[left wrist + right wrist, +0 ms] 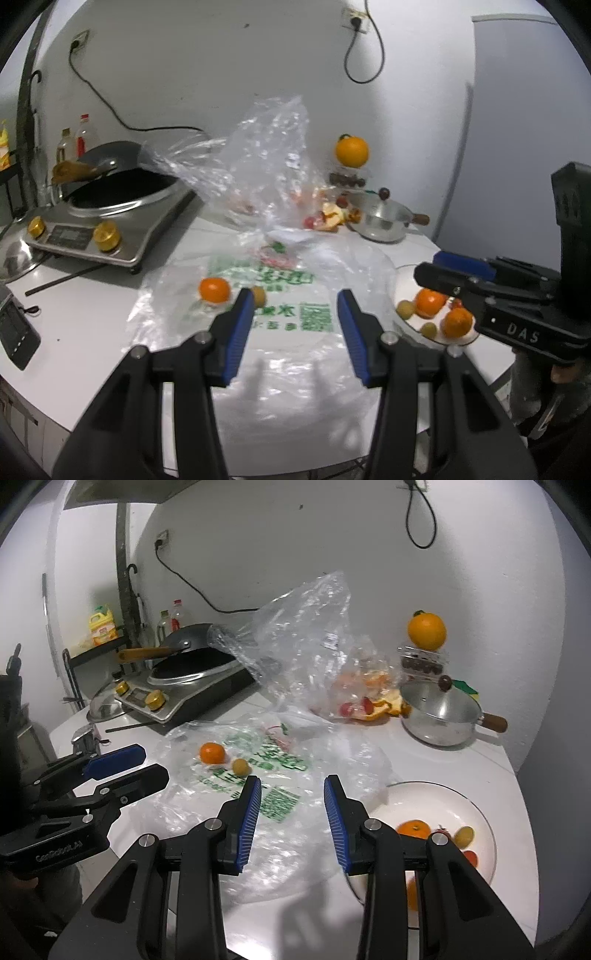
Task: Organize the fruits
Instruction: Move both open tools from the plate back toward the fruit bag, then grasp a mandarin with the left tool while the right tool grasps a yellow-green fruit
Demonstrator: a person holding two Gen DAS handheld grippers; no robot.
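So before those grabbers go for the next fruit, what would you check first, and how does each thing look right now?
1. Left gripper empty, jaws apart: ok.
2. Right gripper empty, jaws apart: ok.
3. Fruit still to move: an orange and a small yellow-green fruit lie on the printed plastic bag: ok.
4. White plate has bare room left: ok.
5. Loose fruit clear of the crumpled clear bag: ok.
6. Whether the printed bag will slide when the fruit is gripped: cannot tell.
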